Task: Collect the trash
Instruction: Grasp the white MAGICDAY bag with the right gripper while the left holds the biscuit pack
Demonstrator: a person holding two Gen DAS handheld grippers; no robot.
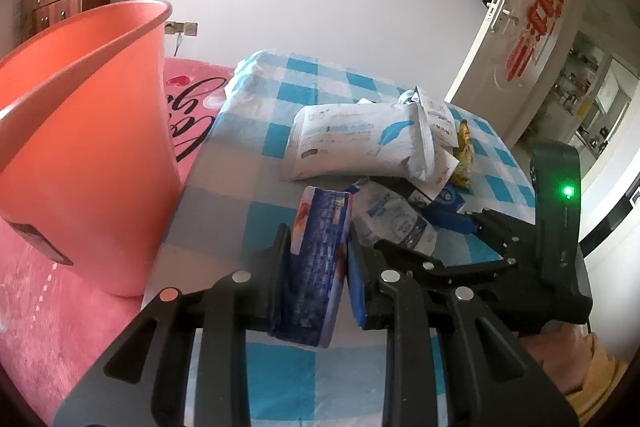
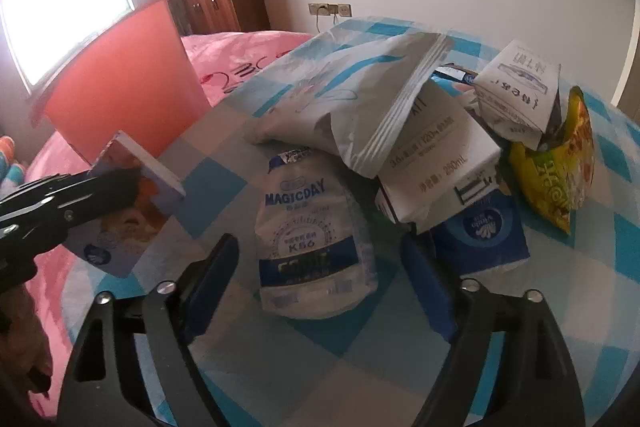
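One orange bin [image 1: 92, 147], three cartons [image 2: 440, 155], three pouches [image 2: 316, 239], two hand-held grippers [image 2: 316, 291].

A table [image 2: 224, 163] under a blue, white and grey checked cloth carries the trash. Seen from the right wrist, a crumpled clear bag [image 2: 316, 243] lies at the centre, a large white pouch [image 2: 360, 99] at 12 o'clock, a white carton [image 2: 436, 163] and a blue carton [image 2: 484, 235] at 2 to 3 o'clock, and a yellow snack bag [image 2: 560, 167] farther at 3 o'clock. A pink-covered bed [image 2: 240, 55] lies beyond at 10 to 11 o'clock.
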